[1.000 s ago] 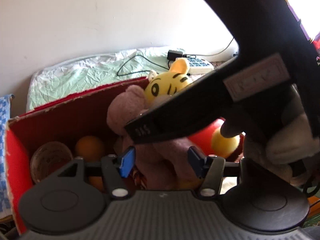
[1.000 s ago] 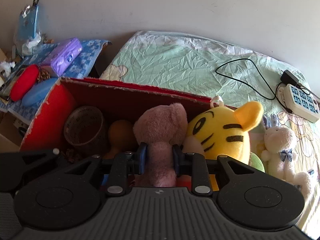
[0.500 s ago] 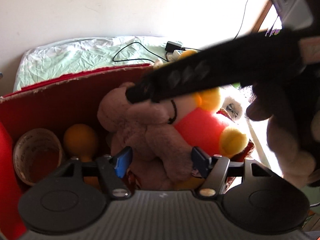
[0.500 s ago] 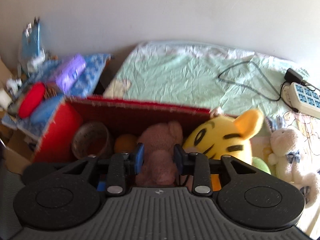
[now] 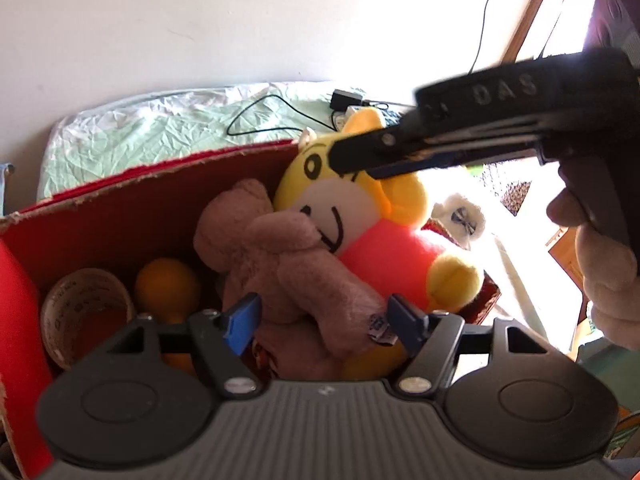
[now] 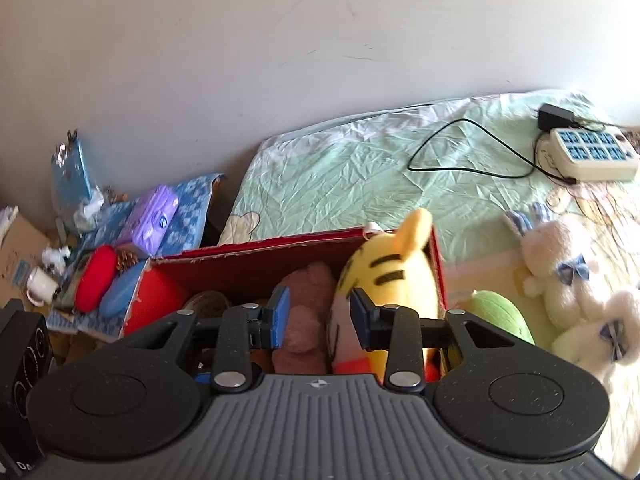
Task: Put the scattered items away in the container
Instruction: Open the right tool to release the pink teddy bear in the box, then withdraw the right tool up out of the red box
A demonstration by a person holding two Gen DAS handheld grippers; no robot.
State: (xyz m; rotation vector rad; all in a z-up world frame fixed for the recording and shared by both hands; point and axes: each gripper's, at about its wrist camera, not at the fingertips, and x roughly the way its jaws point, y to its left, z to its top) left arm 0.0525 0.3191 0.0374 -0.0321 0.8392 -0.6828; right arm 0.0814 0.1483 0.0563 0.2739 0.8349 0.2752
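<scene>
Left wrist view: left gripper (image 5: 322, 318) hangs over the red box (image 5: 132, 204), fingers parted about halfway and pressing on nothing; the brown bear (image 5: 280, 256) lies between them, slumped against the yellow tiger (image 5: 352, 216) at the box's right end. These fingers have just been opening, wider than a second ago. Risk, as I judge it: the tiger sits high against the box rim and the bear leans on it, so a brush from either tool could tip one out. The right gripper (image 5: 360, 156) crosses above the tiger's head; earlier it lay lower, across the bear. Right wrist view: right gripper (image 6: 320, 316) fingers stand a little apart with nothing pinched; a second ago they were clamped on the bear, so it has been let go inside the box. The view has rolled since then. The white bunny (image 6: 560, 280) and a green toy (image 6: 500, 312) lie on the bed right of the box, not yet tidied; a careless reach across could snag the tiger's ear.
</scene>
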